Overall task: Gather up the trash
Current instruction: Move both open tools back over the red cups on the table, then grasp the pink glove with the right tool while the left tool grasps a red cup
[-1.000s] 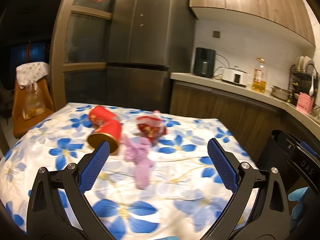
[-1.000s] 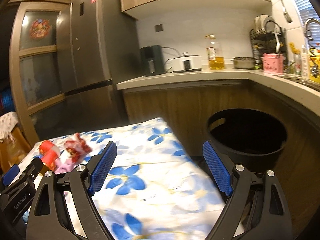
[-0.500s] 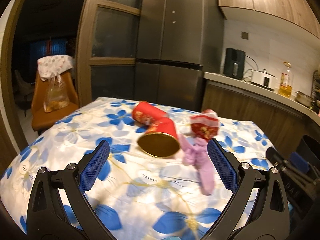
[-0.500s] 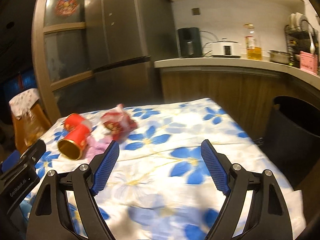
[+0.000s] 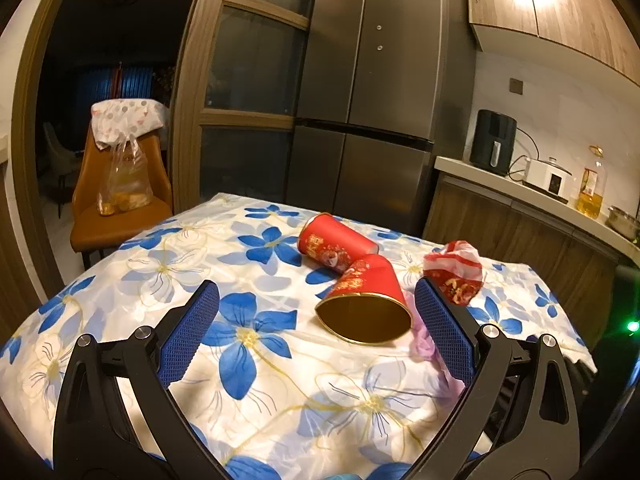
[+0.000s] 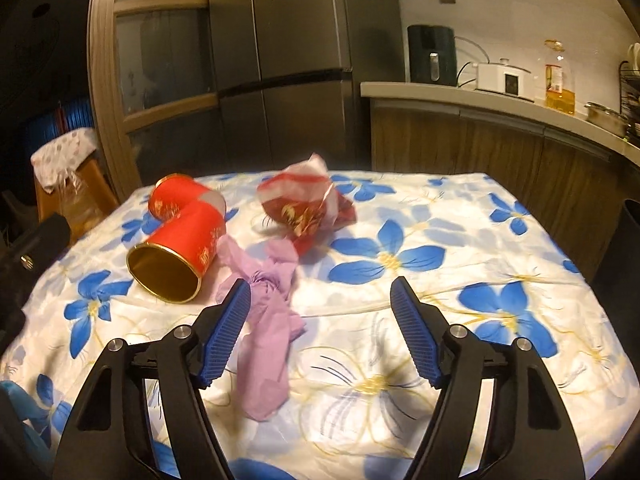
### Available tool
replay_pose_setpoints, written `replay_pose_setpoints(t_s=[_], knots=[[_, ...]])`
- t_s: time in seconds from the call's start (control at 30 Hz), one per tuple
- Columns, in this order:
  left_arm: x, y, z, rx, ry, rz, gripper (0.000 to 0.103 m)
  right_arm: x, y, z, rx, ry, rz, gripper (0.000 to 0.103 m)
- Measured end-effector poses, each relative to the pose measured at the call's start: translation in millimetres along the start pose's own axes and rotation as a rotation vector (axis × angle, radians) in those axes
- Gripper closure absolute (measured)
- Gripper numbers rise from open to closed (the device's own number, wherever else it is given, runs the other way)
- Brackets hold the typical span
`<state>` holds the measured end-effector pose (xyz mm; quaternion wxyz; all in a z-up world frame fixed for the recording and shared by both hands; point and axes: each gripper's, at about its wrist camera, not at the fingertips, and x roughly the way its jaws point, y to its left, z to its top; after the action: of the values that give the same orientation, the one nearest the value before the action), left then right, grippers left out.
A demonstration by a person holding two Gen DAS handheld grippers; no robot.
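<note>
A table (image 5: 120, 280) with a white cloth full of blue flowers was seen from both grippers. The trash was all lying near the far edge of the table, about midway along it.

Going from left to right, two red cups were found first. The far cup (image 5: 334, 242) was lying on its side. The near cup (image 5: 366, 298) was also tipped over, with its gold inside turned to the front, and its bottom end was touching the far cup. Just to the right of the near cup a crumpled pink tissue (image 6: 266, 320) was laid out toward the near edge. Behind the tissue, closer to the far edge, a crumpled red and white wrapper (image 6: 306, 204) was sitting.

The left gripper (image 5: 316, 336) was held over the near part of the table. Its jaws were spread wide and nothing was held in them. The near cup was seen just past its tips.

The right gripper (image 6: 320, 312) was held over the tissue. Its jaws were closing, and part of the tissue was seen low between them, but it was not pinched.
</note>
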<state>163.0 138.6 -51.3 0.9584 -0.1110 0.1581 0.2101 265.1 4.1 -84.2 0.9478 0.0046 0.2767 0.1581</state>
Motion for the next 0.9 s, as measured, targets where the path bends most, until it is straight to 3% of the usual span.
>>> replay_pose_setpoints(t_s=[0.17, 0.3, 0.53, 0.7, 0.9], knots=[[6, 4, 0, -0.015, 0.009, -0.007, 0.006, 13, 9, -4, -0.039, 0.048, 0.009, 0.039], [8, 5, 0, -0.019, 0.013, -0.011, 0.006, 23, 11, -6, -0.05, 0.089, 0.025, 0.052], [8, 4, -1, -0.01, 0.016, -0.015, 0.009, 26, 16, -8, -0.084, 0.111, 0.054, 0.089], [9, 1, -2, -0.011, 0.029, -0.026, 0.012, 24, 14, -8, -0.077, 0.111, 0.074, 0.098], [14, -14, -4, -0.002, 0.057, -0.068, 0.018, 3, -3, -4, -0.038, 0.055, 0.077, 0.1]])
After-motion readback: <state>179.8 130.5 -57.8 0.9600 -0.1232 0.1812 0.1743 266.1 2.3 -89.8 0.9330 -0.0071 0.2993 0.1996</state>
